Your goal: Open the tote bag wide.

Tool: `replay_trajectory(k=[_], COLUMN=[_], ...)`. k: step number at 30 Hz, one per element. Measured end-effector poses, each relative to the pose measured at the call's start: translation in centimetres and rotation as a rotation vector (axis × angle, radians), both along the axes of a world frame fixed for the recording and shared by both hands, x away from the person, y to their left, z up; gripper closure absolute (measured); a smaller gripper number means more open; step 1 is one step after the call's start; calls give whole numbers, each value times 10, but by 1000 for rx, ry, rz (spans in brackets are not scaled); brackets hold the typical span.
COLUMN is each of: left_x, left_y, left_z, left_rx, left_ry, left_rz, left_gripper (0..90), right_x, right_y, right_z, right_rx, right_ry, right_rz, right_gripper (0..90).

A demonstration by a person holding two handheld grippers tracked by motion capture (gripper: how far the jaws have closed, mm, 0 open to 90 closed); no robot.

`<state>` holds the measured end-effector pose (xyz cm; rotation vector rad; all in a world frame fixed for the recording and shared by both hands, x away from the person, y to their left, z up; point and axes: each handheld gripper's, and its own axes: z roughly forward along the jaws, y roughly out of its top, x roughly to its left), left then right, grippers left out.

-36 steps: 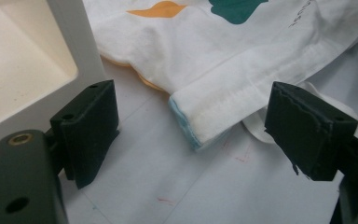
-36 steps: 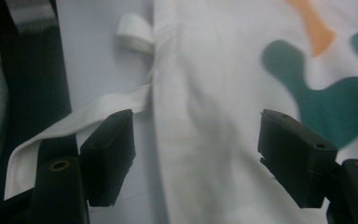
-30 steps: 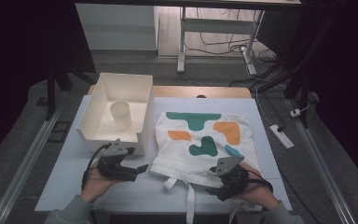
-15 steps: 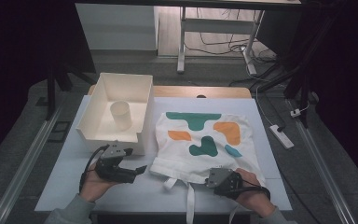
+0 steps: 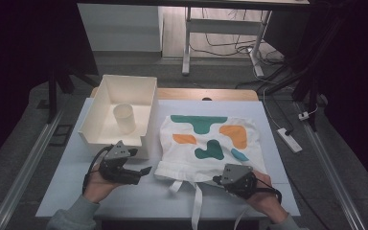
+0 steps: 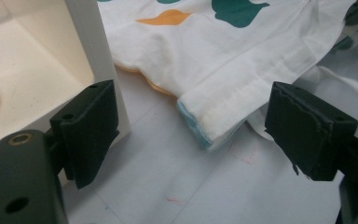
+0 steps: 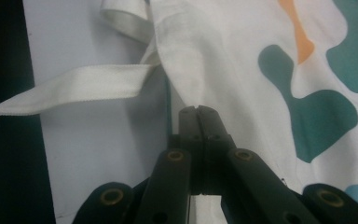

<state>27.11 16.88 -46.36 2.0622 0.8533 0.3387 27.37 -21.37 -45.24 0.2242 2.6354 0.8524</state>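
With the bag (image 5: 210, 143) lying flat on the table (image 5: 124, 191), the right tool (image 7: 197, 110) is just closing on its near hem, the left tool (image 6: 191, 135) is waiting open at the other corner, so handling is barely starting.

A pale blue table (image 5: 124, 196) carries a white cloth bag (image 5: 206, 143) with green and orange patches at its centre, straps trailing toward six o'clock, and an open white bin (image 5: 100, 132) at ten o'clock, just beside the bag.
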Motion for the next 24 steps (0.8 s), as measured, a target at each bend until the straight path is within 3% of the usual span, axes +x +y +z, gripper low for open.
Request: replay_trajectory(k=[4, 7, 9, 24], left_x=[2, 3, 3, 7], left_y=[4, 8, 10, 7], left_z=[-2, -1, -1, -6], left_rx=[-21, -40, -54, -37], left_ry=[12, 13, 12, 20], left_rz=[7, 8, 10, -22], left_gripper=[177, 177, 178, 178], right_x=[7, 17, 19, 38], right_y=[-3, -10, -10, -5], right_z=[3, 7, 7, 7], right_rx=[47, 109, 110, 118], right_ry=[3, 34, 35, 22], right_rz=[-20, -35, -42, -107], right_gripper=[900, 900, 900, 900])
